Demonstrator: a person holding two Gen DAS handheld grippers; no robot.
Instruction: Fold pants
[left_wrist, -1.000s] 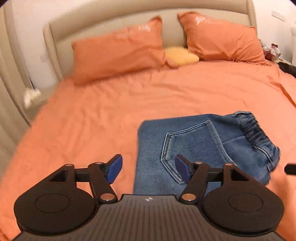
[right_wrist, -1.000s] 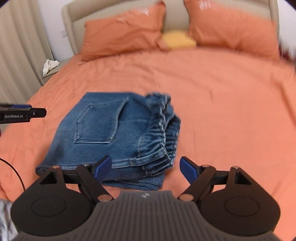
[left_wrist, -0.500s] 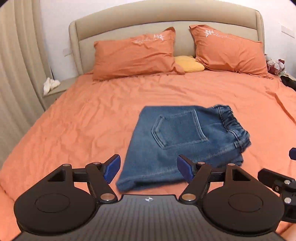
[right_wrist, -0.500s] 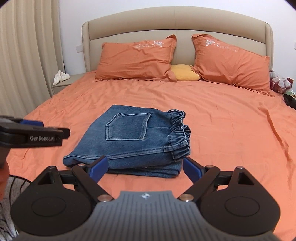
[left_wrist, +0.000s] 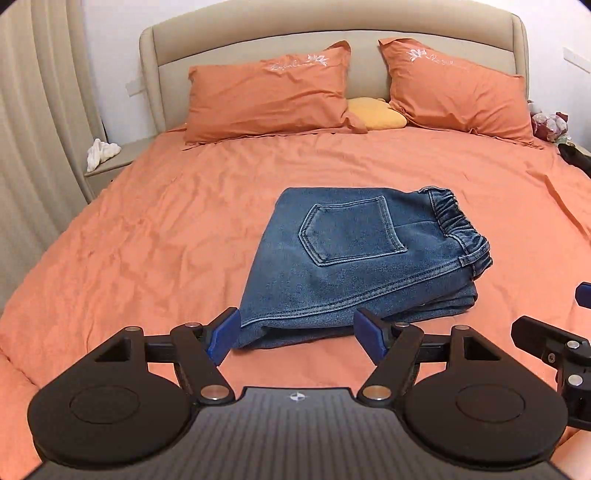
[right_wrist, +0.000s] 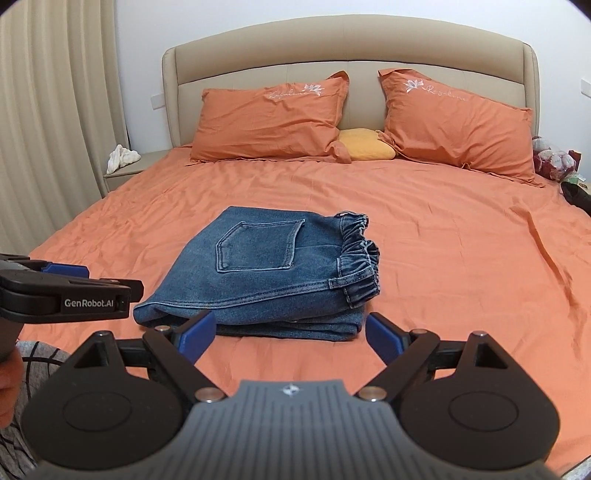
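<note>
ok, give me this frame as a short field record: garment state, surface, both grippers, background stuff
garment: blue denim pants with elastic waistband, folded into a compact stack, back pocket facing up
waistband side: toward the right in both views
surface: orange bed sheet, wrinkled
left gripper: open, empty, short of the pants' near edge
right gripper: open, empty, also short of the near edge
contact: neither gripper touches the pants
pillows: two orange pillows against a beige padded headboard, small yellow cushion between them
nightstand: white crumpled cloth on it

Left hand-held gripper and right hand-held gripper, side by side at the near edge, blue-padded jaws spread wide, gripping nothing.
</note>
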